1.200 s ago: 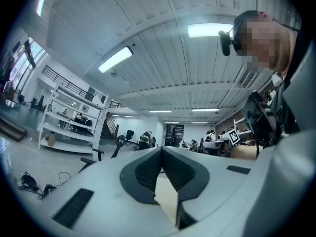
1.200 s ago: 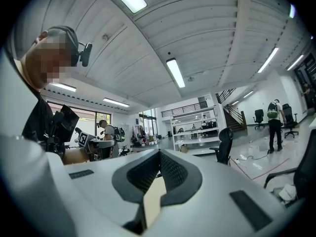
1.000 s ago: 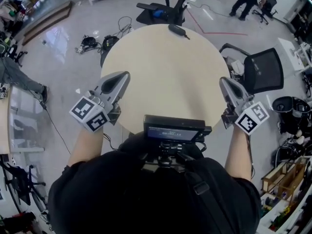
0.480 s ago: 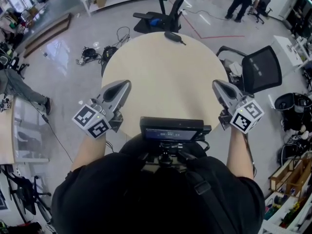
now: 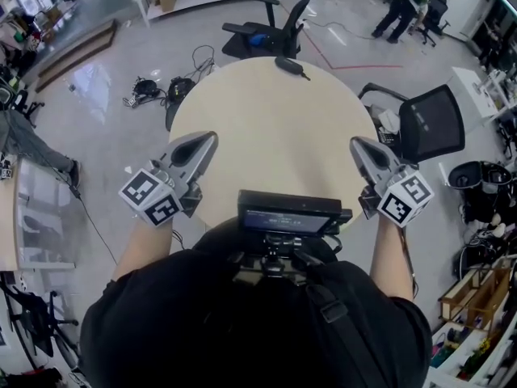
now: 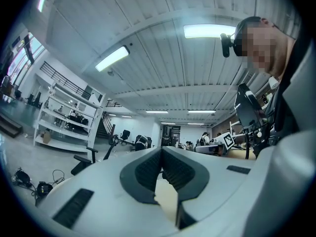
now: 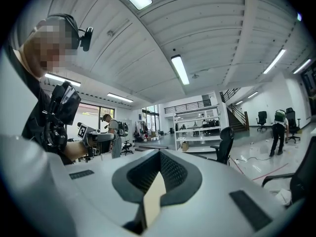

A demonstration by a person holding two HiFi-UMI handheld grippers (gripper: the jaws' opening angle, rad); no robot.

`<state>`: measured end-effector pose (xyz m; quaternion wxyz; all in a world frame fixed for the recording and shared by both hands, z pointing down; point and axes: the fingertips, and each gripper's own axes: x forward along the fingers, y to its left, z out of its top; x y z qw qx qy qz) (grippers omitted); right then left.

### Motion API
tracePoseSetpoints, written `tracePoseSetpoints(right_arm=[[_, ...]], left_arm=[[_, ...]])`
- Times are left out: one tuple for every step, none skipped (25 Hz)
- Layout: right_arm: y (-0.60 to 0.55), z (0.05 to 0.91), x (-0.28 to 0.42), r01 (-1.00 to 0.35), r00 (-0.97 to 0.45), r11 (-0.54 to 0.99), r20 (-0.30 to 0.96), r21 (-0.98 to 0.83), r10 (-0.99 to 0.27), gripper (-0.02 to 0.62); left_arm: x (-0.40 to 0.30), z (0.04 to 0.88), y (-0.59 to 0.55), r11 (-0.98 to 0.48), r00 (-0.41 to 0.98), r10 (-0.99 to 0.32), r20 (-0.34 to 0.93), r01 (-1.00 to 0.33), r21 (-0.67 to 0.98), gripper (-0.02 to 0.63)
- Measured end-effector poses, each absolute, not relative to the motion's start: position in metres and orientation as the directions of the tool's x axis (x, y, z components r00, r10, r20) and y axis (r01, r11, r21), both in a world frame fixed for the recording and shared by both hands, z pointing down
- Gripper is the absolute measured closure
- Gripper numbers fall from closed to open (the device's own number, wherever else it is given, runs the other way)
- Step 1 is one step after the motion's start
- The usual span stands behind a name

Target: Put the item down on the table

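A round beige table (image 5: 275,128) lies in front of me in the head view. A small black item (image 5: 289,65) rests on its far edge. My left gripper (image 5: 205,141) hovers over the table's near left edge. Its jaws meet at the tips with nothing between them, as the left gripper view (image 6: 162,157) shows. Over the near right edge, my right gripper (image 5: 356,145) is likewise shut and empty, its pads closed together in the right gripper view (image 7: 159,156). Both grippers are far from the black item.
A black device (image 5: 292,214) is mounted on the person's chest at the near table edge. Behind the table stands an office chair (image 5: 271,23), with a mesh chair (image 5: 432,124) to the right. Cables (image 5: 153,83) lie on the floor at left. A person (image 5: 401,2) stands far back.
The head view has tilted a little, so the table sits lower in the picture. My right gripper has edged slightly inward. Both grippers stay shut and empty.
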<state>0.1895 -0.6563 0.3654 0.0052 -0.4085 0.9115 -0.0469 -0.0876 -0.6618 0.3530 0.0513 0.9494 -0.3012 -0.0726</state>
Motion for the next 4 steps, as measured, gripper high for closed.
tracePoseSetpoints(right_arm=[[-0.6563,0.3653,0.1892,-0.744,-0.666,0.662,0.029,-0.089,-0.745,0.591],[-0.6562,0.3652,0.1887,-0.744,-0.667,0.663,0.029,-0.089,-0.745,0.591],[-0.6561,0.3651,0.1882,-0.743,-0.667,0.663,0.030,-0.088,-0.744,0.591],[-0.6561,0.3650,0.1876,-0.743,-0.668,0.663,0.030,-0.088,-0.744,0.591]], left_arm=[[-0.0882,0.3524,-0.6619,-0.813,0.807,-0.580,-0.108,-0.565,0.141,0.604],[-0.0888,0.3520,-0.6619,-0.812,0.807,-0.581,-0.109,-0.566,0.142,0.604],[-0.0895,0.3518,-0.6619,-0.812,0.806,-0.581,-0.110,-0.566,0.142,0.604],[-0.0902,0.3515,-0.6619,-0.811,0.806,-0.582,-0.110,-0.567,0.143,0.604]])
